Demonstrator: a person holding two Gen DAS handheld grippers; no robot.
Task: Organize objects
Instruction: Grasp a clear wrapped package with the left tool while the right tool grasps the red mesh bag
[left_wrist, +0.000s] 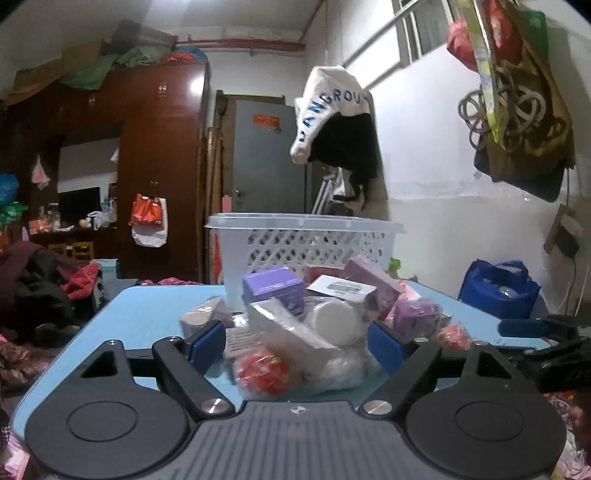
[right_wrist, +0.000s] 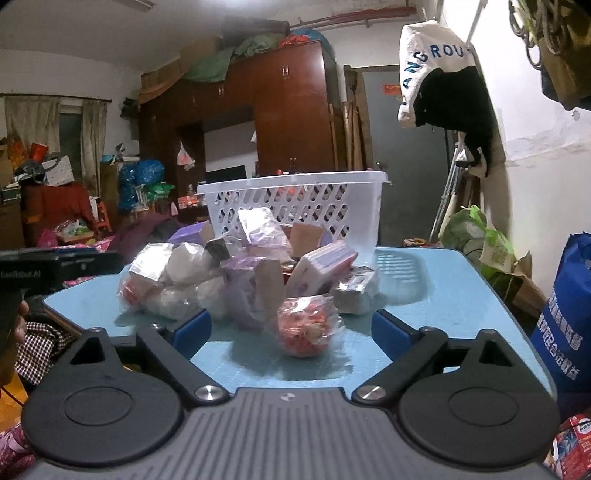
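Note:
A pile of plastic-wrapped goods lies on the blue table (left_wrist: 147, 314) in front of a white perforated basket (left_wrist: 306, 229). In the left wrist view my left gripper (left_wrist: 296, 343) is open around a clear bag (left_wrist: 338, 319) of white round items, with a red wrapped ball (left_wrist: 262, 373) just below it. Its blue pads stand close beside the bag; I cannot tell whether they touch it. A purple box (left_wrist: 273, 286) tops the pile. In the right wrist view my right gripper (right_wrist: 291, 328) is open, and a red wrapped ball (right_wrist: 304, 328) sits between its fingers, clear of both pads. The basket (right_wrist: 291, 182) stands behind.
My right gripper (left_wrist: 535, 332) shows at the table's right edge, my left gripper (right_wrist: 55, 266) at its left edge. A blue bag (right_wrist: 565, 332) stands right of the table (right_wrist: 424, 295). Heaped clothes (left_wrist: 44, 288) lie to the left. A wardrobe (left_wrist: 162, 166) is behind.

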